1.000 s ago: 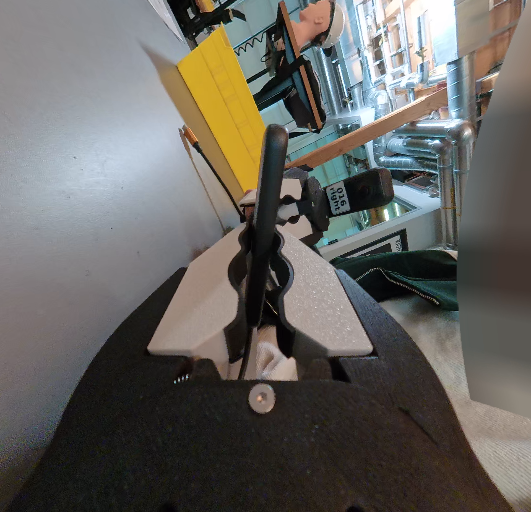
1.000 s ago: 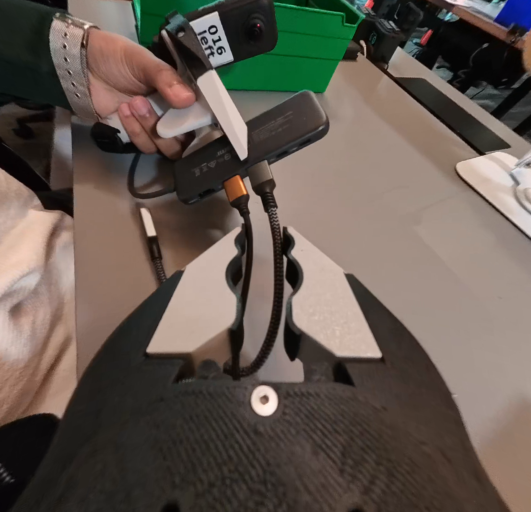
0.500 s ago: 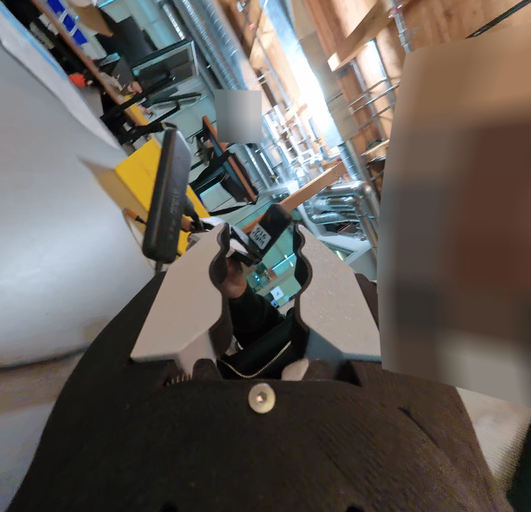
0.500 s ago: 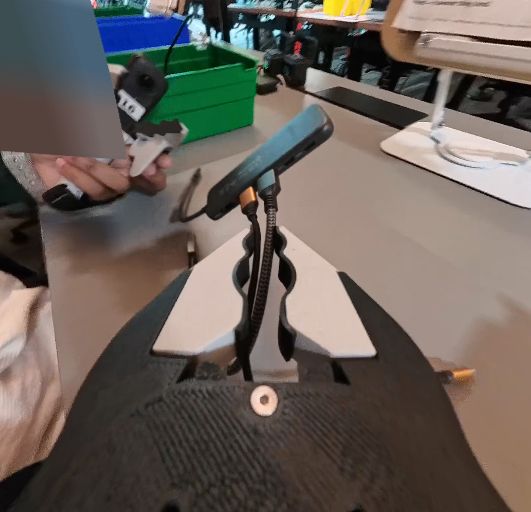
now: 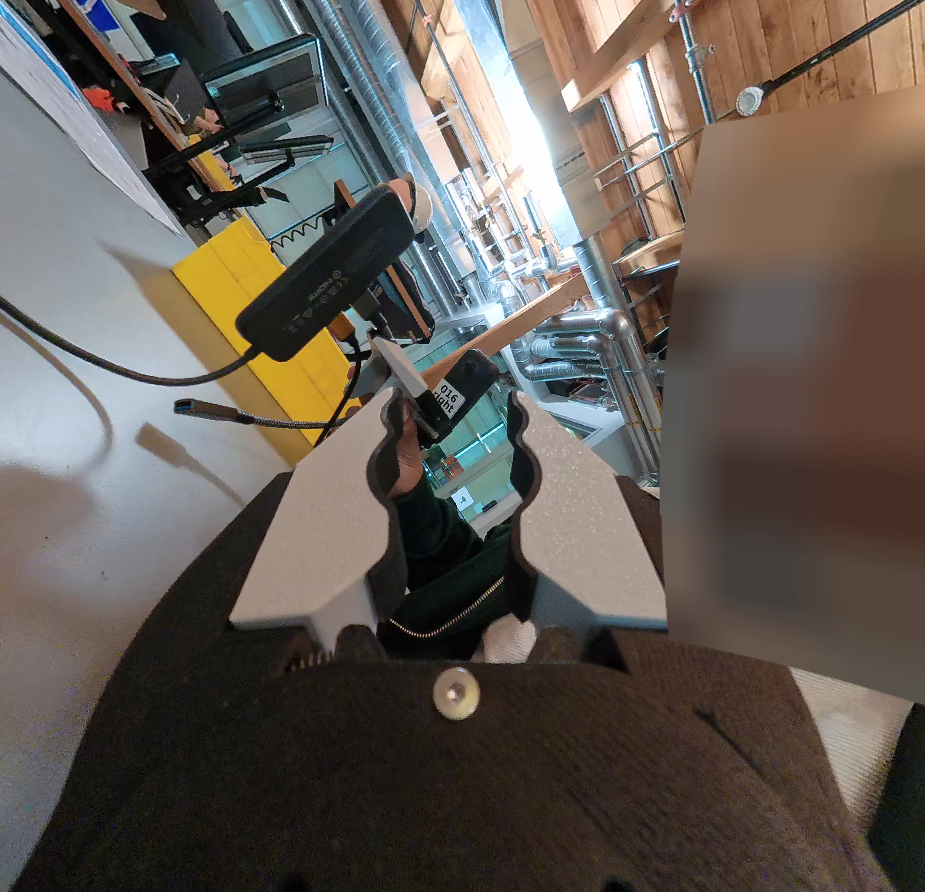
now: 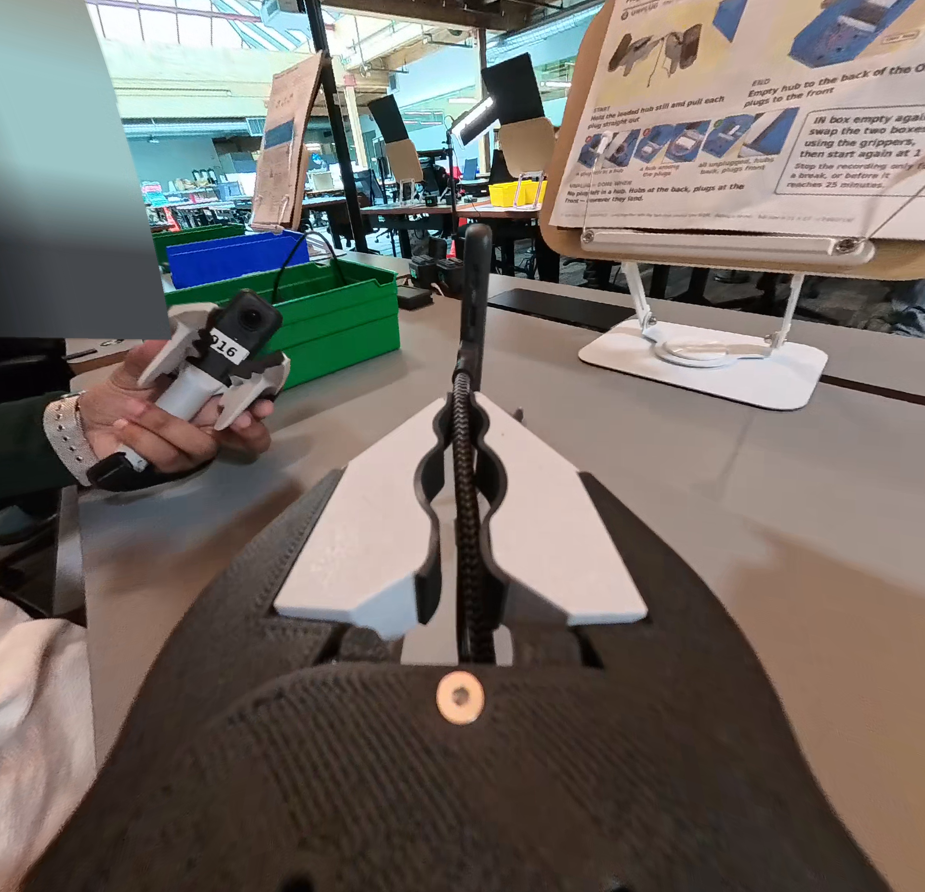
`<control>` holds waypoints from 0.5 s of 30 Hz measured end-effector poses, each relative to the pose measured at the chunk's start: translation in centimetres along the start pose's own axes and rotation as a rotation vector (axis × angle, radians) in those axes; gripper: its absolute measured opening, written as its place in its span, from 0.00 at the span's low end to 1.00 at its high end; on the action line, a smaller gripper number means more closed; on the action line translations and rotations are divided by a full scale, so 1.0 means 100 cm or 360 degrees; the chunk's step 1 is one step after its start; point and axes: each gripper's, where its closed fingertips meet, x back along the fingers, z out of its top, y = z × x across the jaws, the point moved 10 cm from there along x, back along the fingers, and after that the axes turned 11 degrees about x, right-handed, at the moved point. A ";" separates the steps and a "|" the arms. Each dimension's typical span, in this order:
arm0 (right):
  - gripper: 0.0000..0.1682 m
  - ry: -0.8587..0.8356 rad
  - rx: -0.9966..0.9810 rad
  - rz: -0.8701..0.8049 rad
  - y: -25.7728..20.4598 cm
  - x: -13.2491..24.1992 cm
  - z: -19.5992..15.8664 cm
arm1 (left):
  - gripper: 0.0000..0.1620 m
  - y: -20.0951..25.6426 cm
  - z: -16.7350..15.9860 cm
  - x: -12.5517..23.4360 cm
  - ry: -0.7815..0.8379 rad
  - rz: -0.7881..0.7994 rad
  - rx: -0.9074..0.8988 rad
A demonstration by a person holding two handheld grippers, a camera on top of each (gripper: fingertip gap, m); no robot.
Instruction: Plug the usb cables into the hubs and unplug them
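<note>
On the grey table (image 6: 650,467), my right gripper (image 6: 463,447) pinches braided cables (image 6: 465,517) plugged into the hub (image 6: 473,287); left gripper (image 5: 450,447) spread, empty. Unplugging apparently remains.

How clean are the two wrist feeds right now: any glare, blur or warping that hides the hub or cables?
Left wrist view: strong backlight glare up the middle, the tilted scene warped by the wide lens, yet the hub stays sharp, shadows soft on the table. Right wrist view: even light, braided cable crisp, hub edge-on and dark, background softer.
</note>
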 end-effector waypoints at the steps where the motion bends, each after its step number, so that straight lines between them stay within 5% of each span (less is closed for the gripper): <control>1: 0.02 0.0012 -0.0005 0.0007 -0.001 0.000 0.001 | 0.25 0.000 0.000 0.000 -0.0003 0.0005 0.0001; 15: 0.02 0.0178 -0.0209 0.0081 -0.004 0.006 0.011 | 0.24 -0.004 -0.001 -0.002 -0.0014 0.0020 0.0037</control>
